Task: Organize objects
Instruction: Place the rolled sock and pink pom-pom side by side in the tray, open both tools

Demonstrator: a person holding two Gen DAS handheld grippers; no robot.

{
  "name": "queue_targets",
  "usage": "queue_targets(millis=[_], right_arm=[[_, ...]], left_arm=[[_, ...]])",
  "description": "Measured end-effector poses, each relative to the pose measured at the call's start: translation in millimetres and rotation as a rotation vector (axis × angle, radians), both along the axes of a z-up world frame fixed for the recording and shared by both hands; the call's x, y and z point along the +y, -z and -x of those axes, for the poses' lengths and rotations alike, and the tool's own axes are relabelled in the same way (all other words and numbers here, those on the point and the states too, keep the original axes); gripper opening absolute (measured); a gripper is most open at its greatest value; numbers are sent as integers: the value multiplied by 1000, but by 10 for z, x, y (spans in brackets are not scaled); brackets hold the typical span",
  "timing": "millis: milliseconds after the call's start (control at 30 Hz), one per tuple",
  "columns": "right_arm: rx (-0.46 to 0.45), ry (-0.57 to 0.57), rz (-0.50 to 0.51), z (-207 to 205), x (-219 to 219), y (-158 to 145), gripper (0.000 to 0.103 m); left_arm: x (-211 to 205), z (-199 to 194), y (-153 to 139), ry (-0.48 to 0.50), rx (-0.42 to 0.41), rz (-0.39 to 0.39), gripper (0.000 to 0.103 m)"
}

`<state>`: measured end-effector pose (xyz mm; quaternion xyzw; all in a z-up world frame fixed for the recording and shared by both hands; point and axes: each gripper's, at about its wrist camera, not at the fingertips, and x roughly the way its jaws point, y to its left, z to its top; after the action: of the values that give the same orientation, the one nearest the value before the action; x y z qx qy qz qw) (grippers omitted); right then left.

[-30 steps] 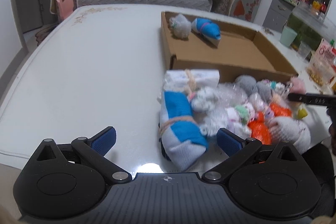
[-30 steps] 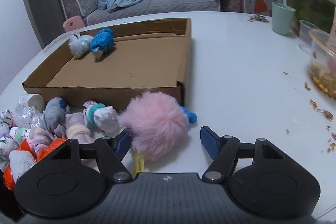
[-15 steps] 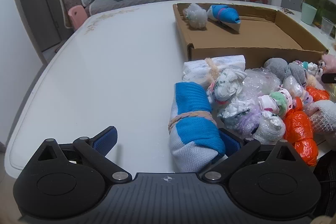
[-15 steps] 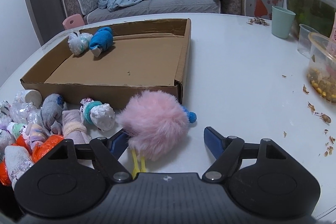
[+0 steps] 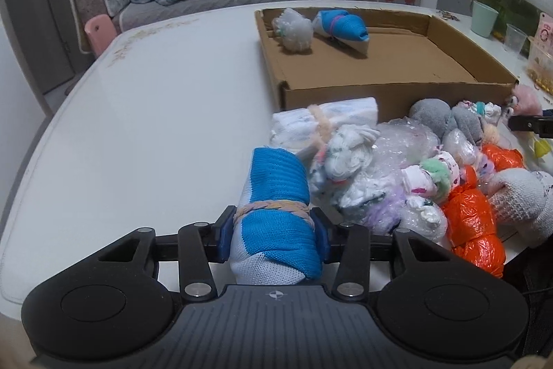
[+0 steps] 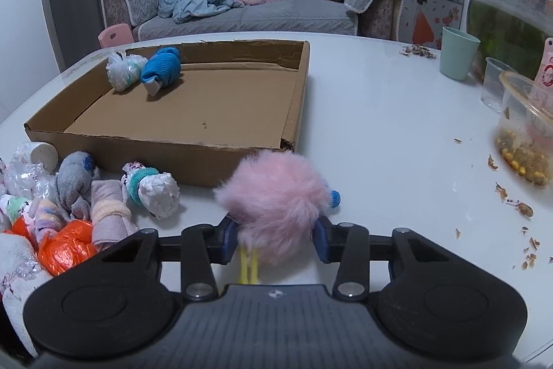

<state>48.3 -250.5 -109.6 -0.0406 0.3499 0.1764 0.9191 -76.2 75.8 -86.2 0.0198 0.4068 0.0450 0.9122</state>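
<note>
Nearest in the left wrist view, the left gripper [image 5: 273, 232] is closing on a blue sock roll [image 5: 273, 213]; the pads press its sides at the rubber band, and the roll lies on the table [image 5: 155, 127] at the left edge of the pile. In the right wrist view, the right gripper [image 6: 274, 239] is closing on a pink pompom [image 6: 276, 203], pads against the fluff on both sides. The pompom sits just before the near right corner of the box [image 6: 166, 154]; yellow strips show beneath it.

Progress, judged from the layout: early. Two items only lie in the box, a white bundle [image 6: 124, 71] and a blue roll [image 6: 162, 68], both at the far left corner. The rest of the box floor is bare. Two more items are now in the claws but not lifted. A large pile [image 5: 414, 182] remains on the table against the box's near wall: white folded cloth, plastic-wrapped balls, grey socks, orange bags.

Obstructions: the box's near wall stands between each gripped item and the box floor, so each must be carried over it. The pile crowds the blue sock roll on its right.

Surroundings: to the right, a green cup [image 6: 459, 54], a clear cup, a bowl of kernels and scattered husks. Farther off, a grey sofa [image 6: 259, 9] with heaped laundry.
</note>
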Motion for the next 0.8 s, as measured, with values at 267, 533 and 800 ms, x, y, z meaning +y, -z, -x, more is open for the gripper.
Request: queue_targets(millis=[267, 533, 800], right_arm=[[-57, -23, -2, 109, -57, -72, 33], [-174, -65, 5, 277, -128, -392, 32], [-321, -177, 7, -3, 22, -1036, 32]], left_arm=[[177, 83, -99, -41, -10, 15, 51], [281, 115, -513, -36, -86, 46, 51], [79, -397, -1248, 78, -190, 94, 51]])
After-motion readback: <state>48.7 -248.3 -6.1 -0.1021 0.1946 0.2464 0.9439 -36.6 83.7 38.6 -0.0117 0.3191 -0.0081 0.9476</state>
